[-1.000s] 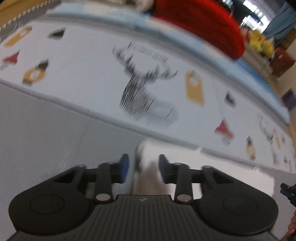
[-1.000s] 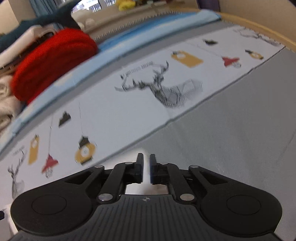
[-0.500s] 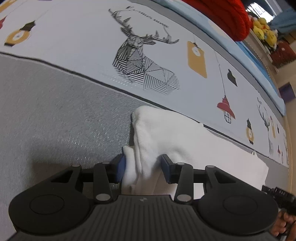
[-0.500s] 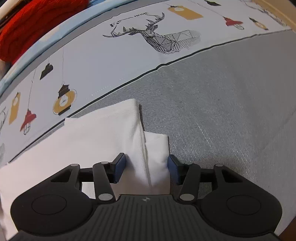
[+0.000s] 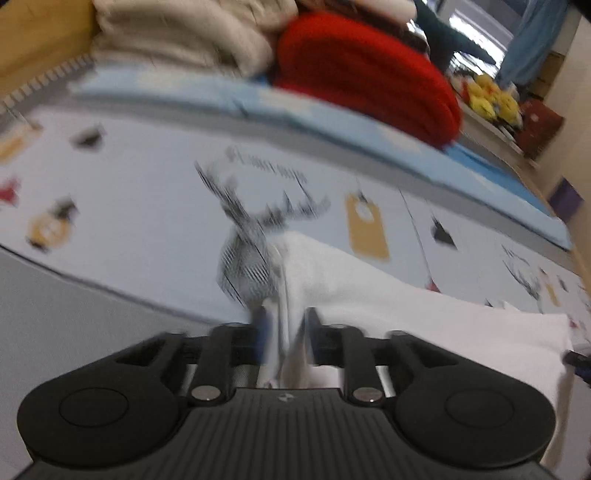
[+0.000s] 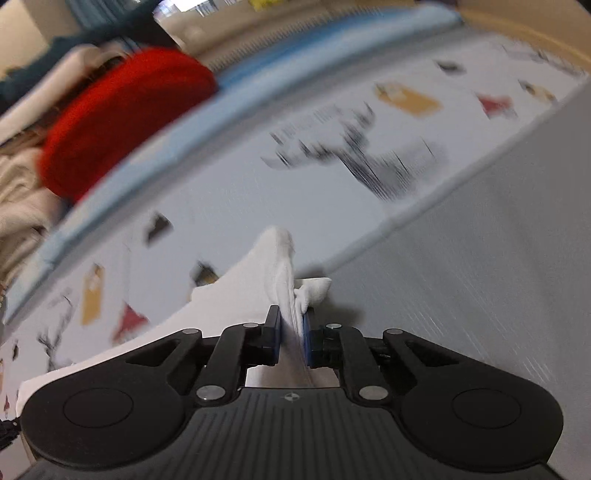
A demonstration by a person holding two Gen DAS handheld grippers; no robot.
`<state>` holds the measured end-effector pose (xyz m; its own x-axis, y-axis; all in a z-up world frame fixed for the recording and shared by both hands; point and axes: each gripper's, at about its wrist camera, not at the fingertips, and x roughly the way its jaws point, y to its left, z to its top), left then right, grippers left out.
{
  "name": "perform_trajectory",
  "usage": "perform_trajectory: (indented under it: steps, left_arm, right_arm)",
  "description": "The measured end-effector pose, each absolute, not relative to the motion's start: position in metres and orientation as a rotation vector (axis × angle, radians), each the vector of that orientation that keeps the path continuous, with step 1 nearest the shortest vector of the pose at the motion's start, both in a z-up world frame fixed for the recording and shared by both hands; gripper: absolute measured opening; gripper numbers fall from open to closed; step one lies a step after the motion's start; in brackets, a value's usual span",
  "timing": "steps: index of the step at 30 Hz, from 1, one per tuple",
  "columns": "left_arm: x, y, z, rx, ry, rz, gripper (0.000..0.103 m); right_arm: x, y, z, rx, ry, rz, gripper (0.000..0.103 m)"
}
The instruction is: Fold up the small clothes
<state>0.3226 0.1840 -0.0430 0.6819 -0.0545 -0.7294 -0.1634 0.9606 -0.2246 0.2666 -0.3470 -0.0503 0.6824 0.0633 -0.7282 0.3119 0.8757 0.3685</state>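
Note:
A small white garment lies on the grey and printed bedcover, its near edge lifted. My left gripper is shut on the garment's left corner, cloth bunched between the blue pads. In the right wrist view the same white garment stretches to the left, and my right gripper is shut on its right corner, a fold standing up between the fingers. Both views are blurred by motion.
A printed sheet with a deer drawing covers the bed beyond the grey part. A red knitted item and cream folded clothes are stacked at the back. Yellow toys stand far right.
Both grippers were open around the garment's corners half a second ago; now both have closed on the cloth and lifted, tilting the views up toward the back of the bed.

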Motion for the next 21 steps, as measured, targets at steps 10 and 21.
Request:
perform_trajectory:
  steps: [10,21]
  left_arm:
    - [0.295,0.202,-0.078,-0.425,1.171,-0.003,0.067]
    - [0.245,0.199,-0.094,-0.322,1.297,-0.033,0.021]
  right_arm:
    - [0.254,-0.342,-0.075,0.392,1.065,-0.142,0.053]
    - [0.191,-0.348,-0.088,0.373,1.233,-0.137,0.055]
